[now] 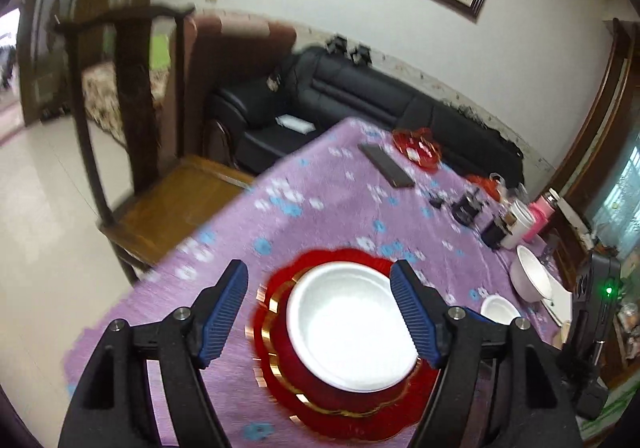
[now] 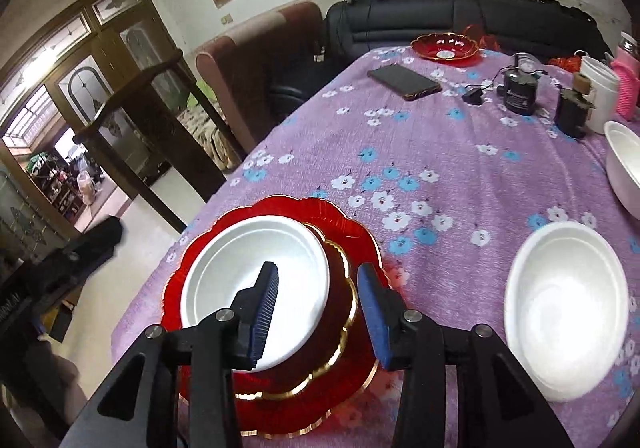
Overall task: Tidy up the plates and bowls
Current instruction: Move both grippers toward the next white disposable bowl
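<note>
While no label is legible, left gripper (image 1: 319, 313) hangs spread above the white plate (image 1: 352, 326) atop the red plates (image 2: 352, 240); right gripper (image 2: 318, 310), fingers apart, straddles their rim.

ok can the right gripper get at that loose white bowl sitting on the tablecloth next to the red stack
Probably yes. The right gripper is open and holds nothing, hovering over the red stack's edge. The white bowl sits alone on the purple tablecloth to its right, with only bare cloth between them.
</note>
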`<control>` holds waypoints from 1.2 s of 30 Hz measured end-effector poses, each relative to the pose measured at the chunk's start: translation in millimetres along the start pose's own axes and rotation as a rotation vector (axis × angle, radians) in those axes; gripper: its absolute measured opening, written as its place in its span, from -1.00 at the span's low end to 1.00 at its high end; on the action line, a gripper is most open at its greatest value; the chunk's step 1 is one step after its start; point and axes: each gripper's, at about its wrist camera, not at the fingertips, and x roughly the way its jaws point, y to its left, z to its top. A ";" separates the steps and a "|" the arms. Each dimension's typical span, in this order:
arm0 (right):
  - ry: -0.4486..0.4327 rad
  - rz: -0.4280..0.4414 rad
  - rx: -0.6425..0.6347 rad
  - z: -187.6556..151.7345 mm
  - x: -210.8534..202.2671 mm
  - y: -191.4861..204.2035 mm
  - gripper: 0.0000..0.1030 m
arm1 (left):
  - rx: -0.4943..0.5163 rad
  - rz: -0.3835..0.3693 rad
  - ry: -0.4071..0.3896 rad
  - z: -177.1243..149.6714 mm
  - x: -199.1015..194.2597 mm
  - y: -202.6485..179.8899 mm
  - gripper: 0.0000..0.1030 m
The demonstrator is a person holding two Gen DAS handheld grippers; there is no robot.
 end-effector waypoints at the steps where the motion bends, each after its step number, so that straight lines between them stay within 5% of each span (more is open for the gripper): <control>1: -0.005 0.004 0.007 -1.1 -4.2 -2.8 -0.11 | 0.016 0.028 -0.033 2.4 -11.3 0.6 0.43; 6: -0.037 0.005 0.046 -9.8 -32.3 -24.0 -0.05 | 0.096 0.257 -0.247 16.1 -75.0 16.0 0.66; 12: -0.102 -0.025 0.145 -21.3 -77.5 -76.8 0.03 | 0.125 0.704 -0.520 30.4 -149.9 43.2 0.86; 14: -0.127 -0.048 0.180 -23.4 -90.9 -96.5 0.06 | 0.108 0.756 -0.565 31.8 -165.2 45.7 0.91; 18: -0.165 -0.092 0.256 -26.5 -112.9 -134.1 0.08 | 0.089 0.651 -0.572 30.2 -172.3 34.4 1.00; 28: -0.121 -0.177 0.358 -29.0 -101.5 -200.5 0.14 | 0.318 0.086 -0.174 1.8 -54.8 -96.6 1.00; 33: -0.126 -0.180 0.383 -32.9 -77.2 -224.5 0.14 | 0.398 -0.050 0.006 -21.7 -1.2 -165.6 1.00; 36: -0.133 -0.172 0.401 -40.0 -71.7 -236.3 0.14 | 0.403 -0.070 0.068 -29.6 25.6 -184.6 1.00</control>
